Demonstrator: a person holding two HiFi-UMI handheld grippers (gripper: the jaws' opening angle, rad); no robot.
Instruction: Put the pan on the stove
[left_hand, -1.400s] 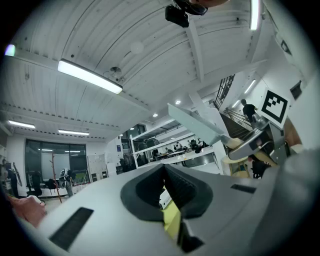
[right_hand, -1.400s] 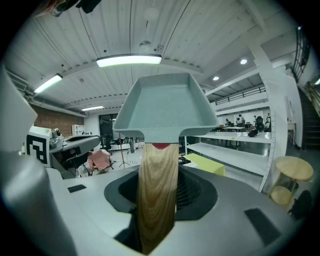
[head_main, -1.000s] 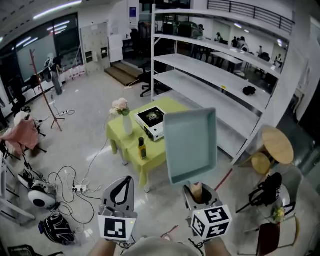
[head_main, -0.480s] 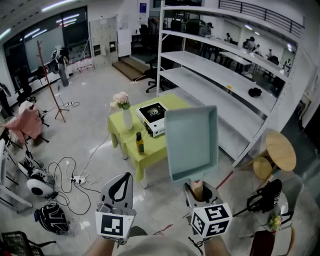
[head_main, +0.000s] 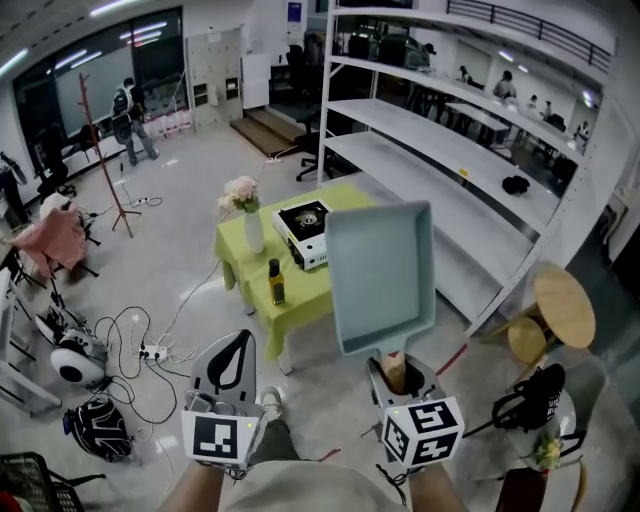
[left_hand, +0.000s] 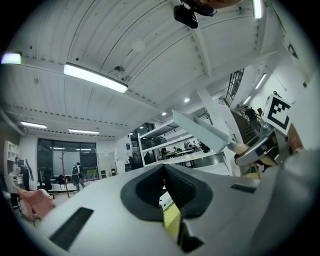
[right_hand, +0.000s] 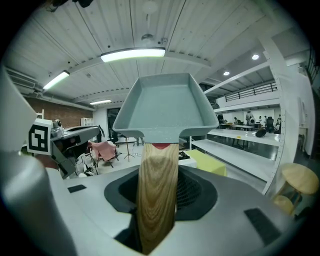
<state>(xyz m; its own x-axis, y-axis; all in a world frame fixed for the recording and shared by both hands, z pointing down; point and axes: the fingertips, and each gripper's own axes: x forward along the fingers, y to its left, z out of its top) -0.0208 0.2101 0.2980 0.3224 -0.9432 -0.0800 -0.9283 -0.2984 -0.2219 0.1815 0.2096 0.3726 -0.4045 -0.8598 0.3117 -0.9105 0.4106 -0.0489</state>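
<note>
Ahead of the right gripper, head view: the pan (head_main: 380, 275), pale grey-blue and rectangular, is held up in the air, its hollow side facing the camera.
Right gripper, head view: the right gripper (head_main: 400, 372) has its jaws closed on the pan's wooden handle (head_main: 396, 374). Only a short stub of wood shows; the rest is sunk in the gripper body.
Stove, head view: the stove (head_main: 303, 228) sits on the yellow table (head_main: 305, 300), well beyond both grippers and left of the pan. The pan covers the table's right end.
Around the stove: a vase of flowers (head_main: 249, 222) stands left of it. A dark bottle (head_main: 275, 283) stands on the side nearer the grippers.
Left gripper, head view: the left gripper (head_main: 238, 345) hangs just left of the right one, tips together, holding nothing.
Left gripper view: the left gripper (left_hand: 164, 170) has its pads meeting at the tip, nothing caught between them. A sliver of yellow table (left_hand: 171, 222) shows through the narrow gap lower down. The pan (left_hand: 200, 131) is seen edge-on to the right, in the right gripper (left_hand: 260, 147), which the frame edge partly cuts off.
Right gripper view: the right gripper (right_hand: 159, 176) is clamped on the wooden handle (right_hand: 157, 200), which rises straight from the jaws to the pan (right_hand: 162, 107). The pan and handle hide most of the ground ahead. A corner of the yellow table (right_hand: 210, 162) shows right of the handle. The left gripper (right_hand: 67, 140) is off to the left.
</note>
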